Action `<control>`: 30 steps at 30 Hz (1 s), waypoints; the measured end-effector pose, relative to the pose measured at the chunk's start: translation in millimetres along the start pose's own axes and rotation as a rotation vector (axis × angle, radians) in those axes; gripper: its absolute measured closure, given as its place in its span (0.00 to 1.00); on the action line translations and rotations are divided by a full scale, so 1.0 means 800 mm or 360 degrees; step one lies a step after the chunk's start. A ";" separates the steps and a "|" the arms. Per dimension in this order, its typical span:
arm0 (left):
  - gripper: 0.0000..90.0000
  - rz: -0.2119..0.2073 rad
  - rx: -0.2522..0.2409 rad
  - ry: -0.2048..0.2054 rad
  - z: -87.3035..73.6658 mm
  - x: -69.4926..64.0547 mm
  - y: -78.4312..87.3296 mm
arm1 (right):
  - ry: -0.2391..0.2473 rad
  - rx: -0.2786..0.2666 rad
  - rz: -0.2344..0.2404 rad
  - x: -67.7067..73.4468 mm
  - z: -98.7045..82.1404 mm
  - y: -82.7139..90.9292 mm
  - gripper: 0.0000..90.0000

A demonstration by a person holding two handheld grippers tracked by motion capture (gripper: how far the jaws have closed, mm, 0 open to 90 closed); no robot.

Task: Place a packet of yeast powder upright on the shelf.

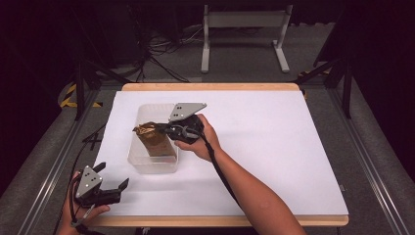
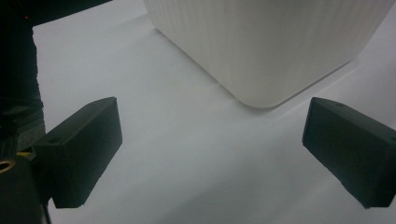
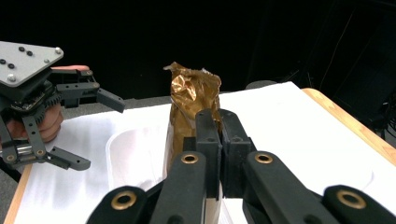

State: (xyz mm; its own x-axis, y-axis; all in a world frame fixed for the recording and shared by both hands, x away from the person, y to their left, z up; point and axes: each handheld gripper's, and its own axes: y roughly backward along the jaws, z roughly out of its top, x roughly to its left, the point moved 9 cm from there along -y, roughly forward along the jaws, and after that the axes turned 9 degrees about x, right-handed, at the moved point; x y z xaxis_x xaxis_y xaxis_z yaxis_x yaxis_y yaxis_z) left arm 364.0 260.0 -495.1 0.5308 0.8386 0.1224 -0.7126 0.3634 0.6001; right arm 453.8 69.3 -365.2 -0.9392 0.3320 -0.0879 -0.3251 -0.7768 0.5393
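A crinkled gold foil bag (image 1: 150,140) stands upright inside a clear plastic bin (image 1: 147,165) on the white table cover. My right gripper (image 1: 160,129) comes in from the right and is shut on the bag's upper edge. In the right gripper view the jaws (image 3: 219,128) are pressed together on the foil of the bag (image 3: 191,91), with the bin (image 3: 122,142) below. My left gripper (image 1: 113,175) rests at the table's front left corner, open and holding nothing. In the left gripper view its jaws (image 2: 212,154) stand wide apart, facing a corner of the ribbed bin (image 2: 271,46).
The white cover (image 1: 274,147) spreads over a wooden table (image 1: 210,86). My left gripper (image 3: 103,135) also shows at the left of the right gripper view. Cables and a white table frame (image 1: 244,19) lie on the floor beyond the far edge.
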 end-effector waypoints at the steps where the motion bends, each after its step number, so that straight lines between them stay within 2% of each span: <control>1: 0.06 -0.0015 -0.0010 -0.0005 0.001 -0.001 0.001 | 0.0012 0.0012 -0.0005 0.000 -0.002 0.001 0.98; 19: 0.06 -0.0017 -0.0002 0.0002 0.001 -0.001 0.000 | 0.0047 0.0069 0.0001 0.003 -0.014 0.009 0.94; 30: 0.06 -0.0004 0.0008 -0.0002 0.000 0.001 -0.001 | 0.0075 0.0116 -0.0053 -0.001 -0.016 0.016 0.82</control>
State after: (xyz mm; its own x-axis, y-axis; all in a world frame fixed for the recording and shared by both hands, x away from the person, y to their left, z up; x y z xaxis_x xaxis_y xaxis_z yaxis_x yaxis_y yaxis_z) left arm 365.2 260.7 -495.8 0.5329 0.8373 0.1219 -0.7090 0.3632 0.6044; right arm 448.8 52.3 -369.5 -0.9327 0.3301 -0.1455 -0.3490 -0.7241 0.5949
